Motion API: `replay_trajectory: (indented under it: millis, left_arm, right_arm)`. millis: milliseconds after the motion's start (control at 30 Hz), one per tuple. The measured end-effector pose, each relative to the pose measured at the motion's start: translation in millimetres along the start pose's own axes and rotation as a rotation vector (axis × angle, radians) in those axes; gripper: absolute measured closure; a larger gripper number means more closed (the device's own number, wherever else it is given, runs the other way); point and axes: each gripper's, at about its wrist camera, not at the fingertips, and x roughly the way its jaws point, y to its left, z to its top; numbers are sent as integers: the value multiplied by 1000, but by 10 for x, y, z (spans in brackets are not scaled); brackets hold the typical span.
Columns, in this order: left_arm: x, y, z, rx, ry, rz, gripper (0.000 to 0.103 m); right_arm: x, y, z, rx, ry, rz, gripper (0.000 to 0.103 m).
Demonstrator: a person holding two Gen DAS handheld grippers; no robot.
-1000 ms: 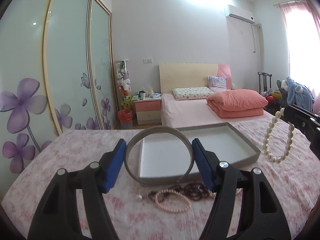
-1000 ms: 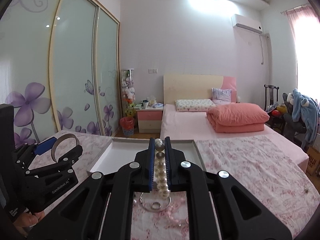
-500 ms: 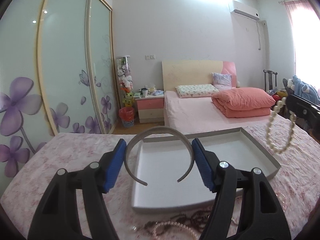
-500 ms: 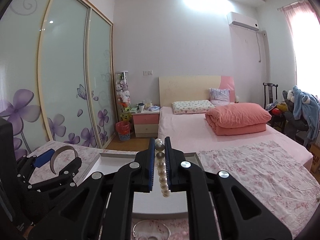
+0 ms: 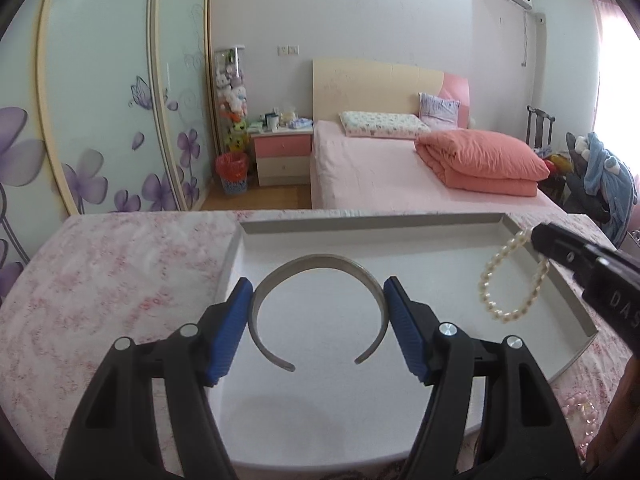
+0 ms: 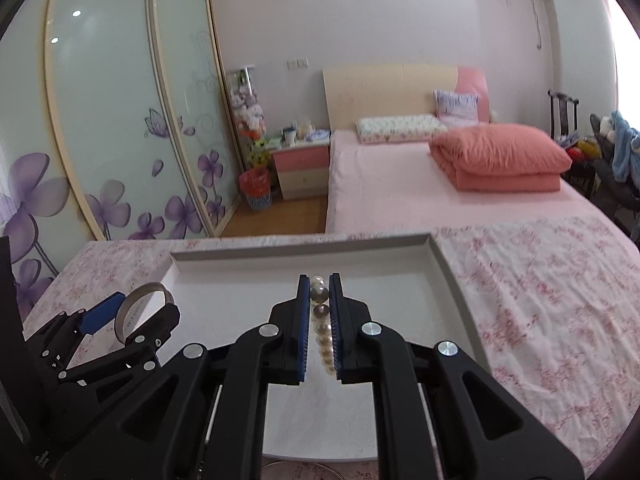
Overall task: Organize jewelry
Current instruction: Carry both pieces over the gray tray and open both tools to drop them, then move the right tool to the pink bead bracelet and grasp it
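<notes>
A grey headband (image 5: 316, 264) is gripped by its two sides between the blue pads of my left gripper (image 5: 318, 292), held above the white floor of a shallow grey-rimmed tray (image 5: 372, 226). My right gripper (image 6: 320, 284) is shut on a white pearl bracelet (image 6: 322, 328); in the left wrist view the pearl bracelet (image 5: 508, 280) hangs as a loop from the right gripper (image 5: 538, 236) over the tray's right side. In the right wrist view the left gripper (image 6: 128, 308) with the headband (image 6: 138, 296) shows at the tray's (image 6: 448, 268) left edge.
The tray lies on a pink floral cloth (image 5: 120, 280). A pink bead string (image 5: 580, 416) lies on the cloth by the tray's near right corner. Beyond are a bed (image 5: 380, 176), a nightstand (image 5: 282, 152) and sliding wardrobe doors (image 5: 100, 100).
Both grippers have moved forward and down over the tray with the headband and the pearl bracelet. The loose jewelry on the cloth has dropped out of the left view's bottom edge.
</notes>
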Motion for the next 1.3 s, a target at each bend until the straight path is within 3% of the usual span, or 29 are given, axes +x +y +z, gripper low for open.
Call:
replay_trajectory:
  millis: [200, 233, 300, 333, 933, 1300]
  left_arm:
    - [132, 25, -26, 1, 37, -30, 37]
    - [138, 20, -18, 0, 38, -33, 37]
    - [116, 30, -2, -2, 29, -28, 36]
    - [106, 47, 10, -7, 27, -28, 36]
    - [-360, 287, 39, -46, -17, 8, 36]
    - [-1097, 616, -466, -80, -5, -33, 30]
  right_arm:
    - [95, -112, -52, 36, 69, -5, 90]
    - [76, -131, -57, 41, 69, -10, 86]
    - [56, -169, -36, 50, 63, -22, 65]
    - [56, -157, -15, 55, 55, -28, 65]
    - [-287, -184, -11, 51, 16, -34, 65]
    - [-860, -212, -367, -2, 36, -12, 65]
